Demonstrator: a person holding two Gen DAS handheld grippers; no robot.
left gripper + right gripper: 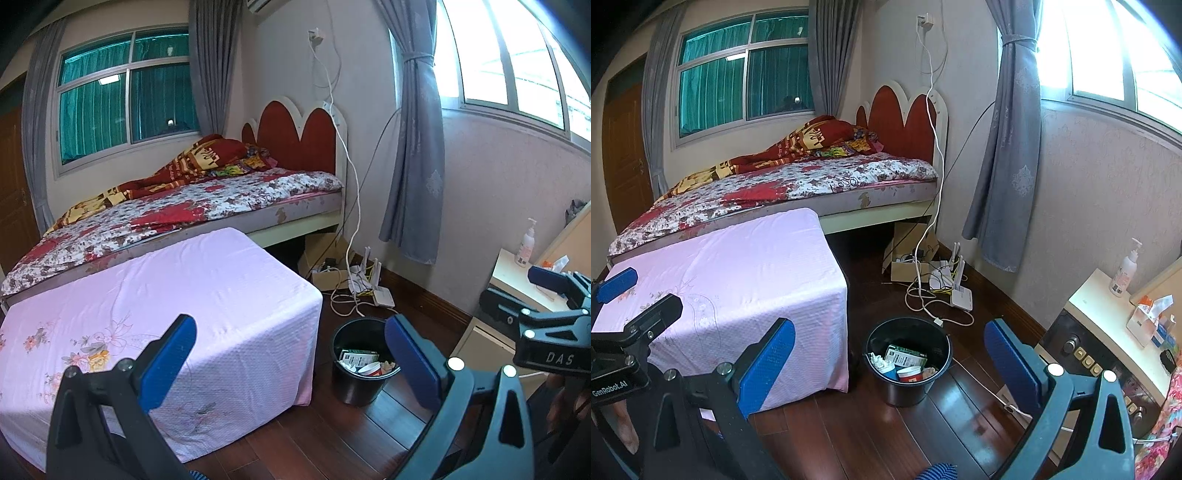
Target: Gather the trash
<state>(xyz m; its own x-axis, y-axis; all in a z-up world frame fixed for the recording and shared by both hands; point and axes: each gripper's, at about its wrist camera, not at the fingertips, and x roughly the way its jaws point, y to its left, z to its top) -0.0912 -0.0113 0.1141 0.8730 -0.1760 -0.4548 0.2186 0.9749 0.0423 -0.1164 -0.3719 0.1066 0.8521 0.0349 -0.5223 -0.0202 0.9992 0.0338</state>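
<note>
Left gripper (291, 363) & right gripper (890, 363) both spread wide, nothing in them. Round black plastic bin (908, 363) sits on dark wood floor (849, 424), just beside pink-cloth-covered table (738, 266). Trash inside it: red-white cup (909, 373), green-white box (905, 355).

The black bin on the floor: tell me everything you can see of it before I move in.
The black bin is a round, plastic-looking bucket with smooth walls tapering slightly to the base, standing upright and lidless on the dark wooden floor, beside the pink-covered table without visibly touching it. It is partly filled: a dark green and white carton, a red-banded paper cup lying tilted, and pale scraps. Neither gripper touches it.
</note>
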